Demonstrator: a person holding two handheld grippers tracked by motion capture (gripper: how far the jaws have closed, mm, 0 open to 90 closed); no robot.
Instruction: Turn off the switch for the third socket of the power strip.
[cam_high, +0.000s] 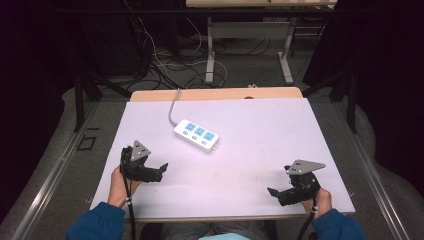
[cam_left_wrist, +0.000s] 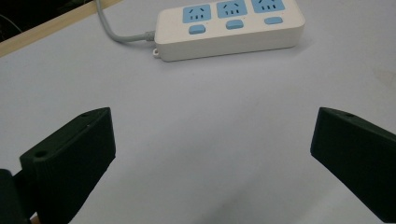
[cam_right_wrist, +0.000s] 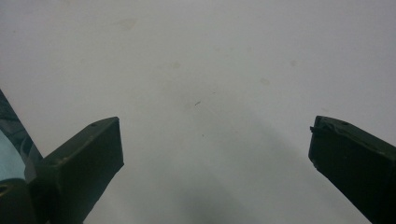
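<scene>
One power strip (cam_high: 196, 134), three sockets, on bench (cam_high: 250, 165). My left gripper (cam_high: 159, 169) and right gripper (cam_high: 274, 192): jaws spread, empty. Strip beyond left jaws, apart.

Left hand-held gripper (cam_high: 159, 169) hovers with jaws wide apart; right hand-held gripper (cam_high: 274, 192) likewise, both angled inward.

Wooden table (cam_high: 215, 93) covered by a white sheet (cam_high: 260, 145), faintly stained in places. On the sheet, toward the far left of centre, a white power strip (cam_high: 196, 135) with three blue sockets, grey cord (cam_high: 173, 106) trailing off the far edge.
</scene>
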